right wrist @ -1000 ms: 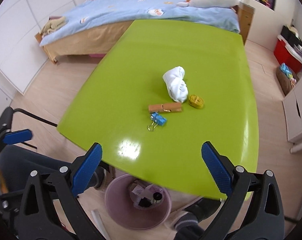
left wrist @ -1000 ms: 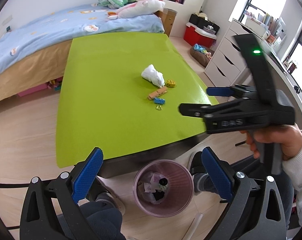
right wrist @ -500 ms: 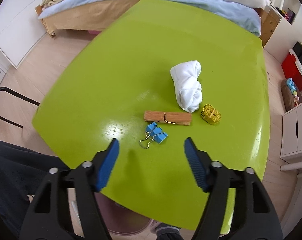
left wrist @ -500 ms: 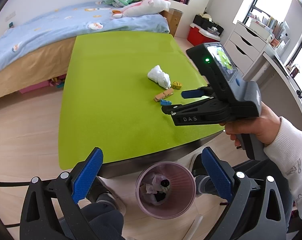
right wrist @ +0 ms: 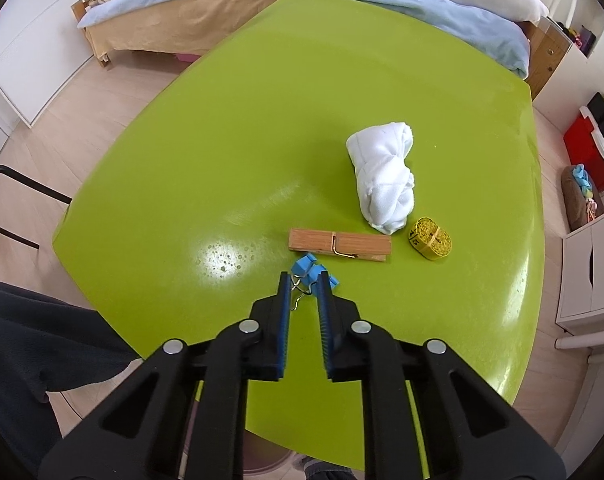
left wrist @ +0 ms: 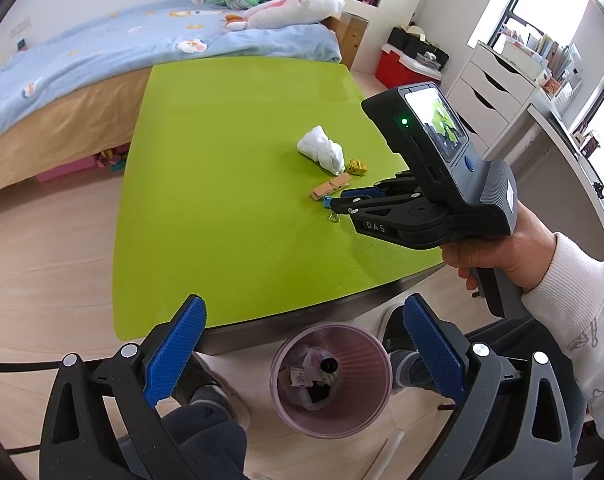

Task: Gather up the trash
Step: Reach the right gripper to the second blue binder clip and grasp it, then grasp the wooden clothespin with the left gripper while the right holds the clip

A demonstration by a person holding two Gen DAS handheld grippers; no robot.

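On the green table lie a blue binder clip, a wooden clothespin, a white wadded cloth and a yellow tape roll. My right gripper is low over the table, its jaws narrowed around the clip's wire handles with a small gap still showing. In the left wrist view the right gripper reaches the clip. My left gripper is open and empty, above the pink trash bin on the floor by the table's near edge.
A bed with blue cover stands beyond the table. White drawers and a red box are at the right. The bin holds several scraps. The person's legs are under the table edge.
My right gripper has moved forward and down to the binder clip and its jaws have narrowed from wide open. My left gripper has stayed over the bin.
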